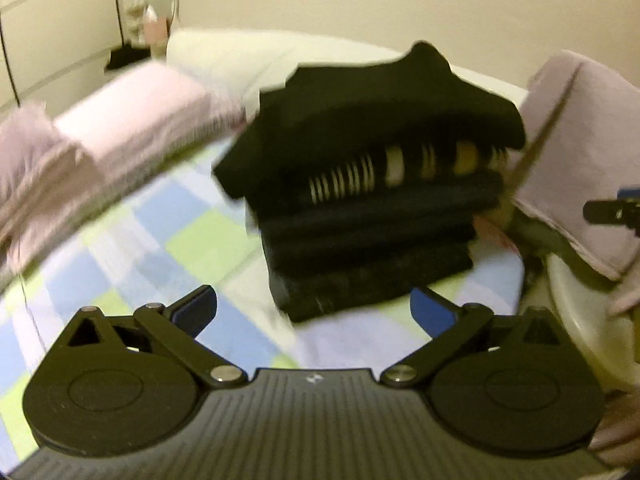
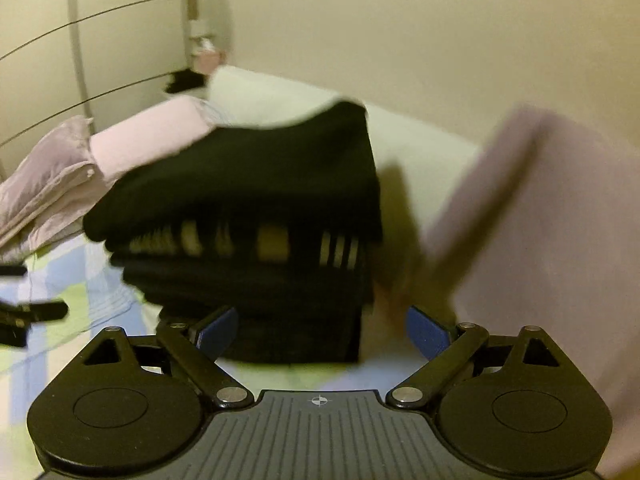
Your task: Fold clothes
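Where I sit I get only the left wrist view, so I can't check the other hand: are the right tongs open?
Observer: Yes. The right tongs are open, with nothing between the fingers.
Operator: What is ahead of them?
Observer: The stack, close in front. From this side its right edge looks straight from top to bottom.
Operator: And how do my left tongs look from there?
Observer: The left tongs show at the left edge of the right wrist view, fingers apart, left of the stack and over the checked sheet.
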Demonstrator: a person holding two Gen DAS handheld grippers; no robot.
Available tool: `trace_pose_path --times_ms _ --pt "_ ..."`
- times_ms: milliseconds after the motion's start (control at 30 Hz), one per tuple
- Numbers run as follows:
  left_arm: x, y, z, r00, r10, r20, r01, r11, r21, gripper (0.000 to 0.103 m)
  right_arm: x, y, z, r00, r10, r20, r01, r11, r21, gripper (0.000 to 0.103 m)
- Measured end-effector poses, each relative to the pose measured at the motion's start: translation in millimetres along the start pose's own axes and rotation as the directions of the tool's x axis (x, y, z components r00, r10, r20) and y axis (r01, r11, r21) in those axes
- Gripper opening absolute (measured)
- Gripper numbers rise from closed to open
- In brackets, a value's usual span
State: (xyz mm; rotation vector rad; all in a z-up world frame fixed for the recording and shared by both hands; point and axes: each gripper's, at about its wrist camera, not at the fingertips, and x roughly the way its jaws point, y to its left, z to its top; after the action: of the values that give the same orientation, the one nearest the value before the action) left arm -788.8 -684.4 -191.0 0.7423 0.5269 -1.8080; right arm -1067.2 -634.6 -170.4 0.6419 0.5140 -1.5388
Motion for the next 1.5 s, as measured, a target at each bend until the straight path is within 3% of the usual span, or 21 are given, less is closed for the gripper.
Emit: trace_pose_path --times_ms 167,400,567,767,867,967,1100,1233,1500 --pt "-34.7 3.7 -26.1 1.0 -0.006 -0.017 0.005 0.999 -0.036 0.101 -40.6 25.2 -32.8 0.998 -0.032 -0.046 0.037 0.994 0.105 0.094" --pt "-70.0 -2.7 -31.1 1.0 -0.022 0.0 0.022 0.998 -0.055 0.101 -84.4 43.4 -50.7 0.998 -0.043 -0.038 0.047 0.992 0.119 0.094" --pt "-76.9 -8.0 -32.0 0.994 -0.103 0.042 0.106 0.989 -0.105 0.101 -90.5 47.6 -49.1 0.999 -0.027 -0.028 0.03 0.995 0.098 0.094" --pt "-85.8 -32.5 -28.9 0.992 -0.084 0.098 0.087 0.996 -0.029 0.1 -91.1 38.6 -43.4 0.999 -0.003 -0.034 0.005 0.999 0.04 0.094" --pt "-84.6 -47.7 -28.0 0.994 -0.066 0.086 0.066 0.998 0.0 0.1 -90.8 27.8 -42.5 0.999 0.007 -0.038 -0.005 0.999 0.038 0.094" --pt "-81.8 -56.2 -27.9 0.997 -0.055 0.056 0.057 0.998 -0.029 0.1 -89.1 19.3 -44.1 0.998 0.025 -0.049 -0.023 0.999 0.03 0.094" --pt "-76.6 -64.8 -27.7 0.999 0.037 0.012 -0.036 0.999 -0.032 0.101 -87.7 11.1 -45.5 0.998 0.042 -0.053 -0.04 0.999 0.027 0.094" --pt "-75.3 -63.1 -28.1 0.999 0.046 0.007 -0.045 0.993 -0.112 0.101 -87.7 6.8 -45.0 0.997 0.055 -0.051 -0.054 0.998 0.015 0.094" --pt "-78.5 -66.2 -30.3 0.998 0.052 0.02 -0.049 0.987 -0.151 0.101 -86.7 5.0 -45.7 0.996 0.08 -0.049 -0.08 0.997 0.016 0.094"
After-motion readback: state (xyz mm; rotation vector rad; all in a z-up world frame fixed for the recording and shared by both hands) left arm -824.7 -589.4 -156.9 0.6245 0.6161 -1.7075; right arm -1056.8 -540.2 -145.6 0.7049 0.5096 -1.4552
